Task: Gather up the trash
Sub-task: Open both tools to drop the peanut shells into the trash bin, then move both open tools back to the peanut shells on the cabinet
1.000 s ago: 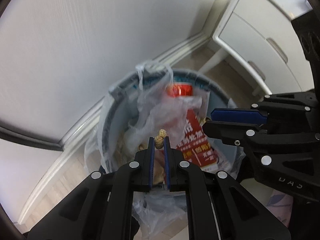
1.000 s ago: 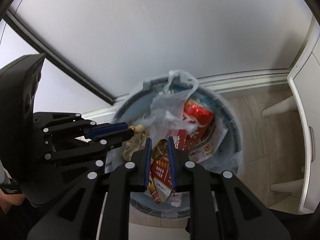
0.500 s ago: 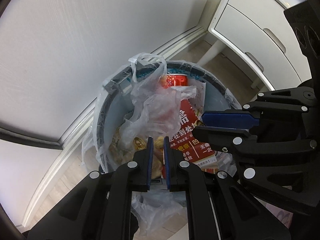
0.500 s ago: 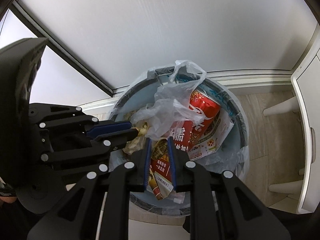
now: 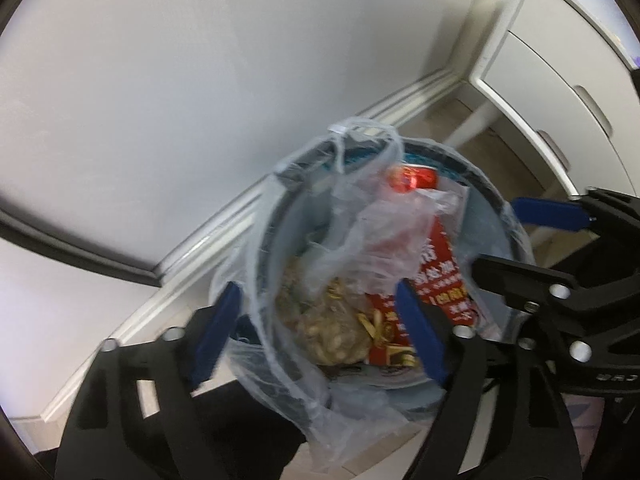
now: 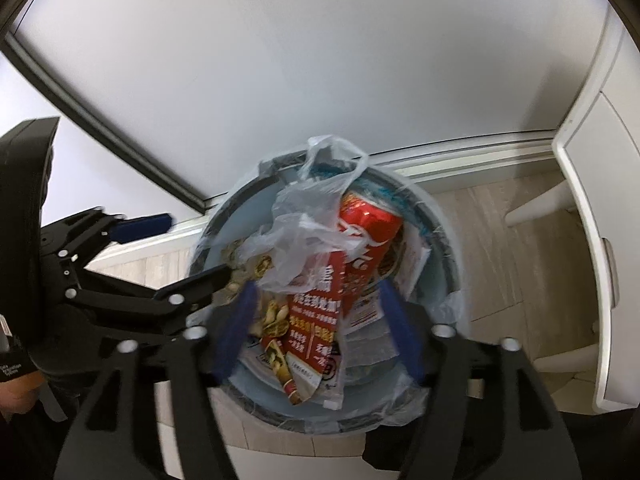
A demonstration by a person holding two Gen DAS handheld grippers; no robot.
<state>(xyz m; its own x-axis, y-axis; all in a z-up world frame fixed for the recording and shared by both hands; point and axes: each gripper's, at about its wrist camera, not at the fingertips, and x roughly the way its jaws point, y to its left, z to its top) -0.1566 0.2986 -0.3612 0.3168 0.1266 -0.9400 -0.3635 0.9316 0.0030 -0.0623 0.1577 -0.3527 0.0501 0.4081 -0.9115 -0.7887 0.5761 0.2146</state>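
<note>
A round grey-blue trash bin point(image 5: 486, 194) point(image 6: 440, 224) with a clear liner stands on the floor under both grippers. Inside it lie a red can point(image 5: 412, 178) point(image 6: 368, 224), a crumpled clear plastic bag point(image 5: 380, 232) point(image 6: 304, 224), a red printed packet point(image 5: 440, 276) point(image 6: 316, 308) and peanut shells point(image 5: 336, 332) point(image 6: 276, 316). My left gripper point(image 5: 318, 330) point(image 6: 180, 250) hangs over the bin's left side, its jaws opening, with nothing pressed between the blue pads. My right gripper point(image 6: 318, 330) point(image 5: 520, 244) hovers over the bin's right side, jaws also opening and holding nothing.
The bin sits close to a white wall with a skirting board point(image 6: 460, 152). A white drawer cabinet on legs point(image 5: 560, 92) point(image 6: 600, 240) stands to the right on the wood floor point(image 6: 500, 248). A person's hand point(image 6: 16, 392) shows at the lower left.
Both grippers went from shut to wide open. The peanut shell left the left pads and the red packet left the right pads; both now lie in the bin.
</note>
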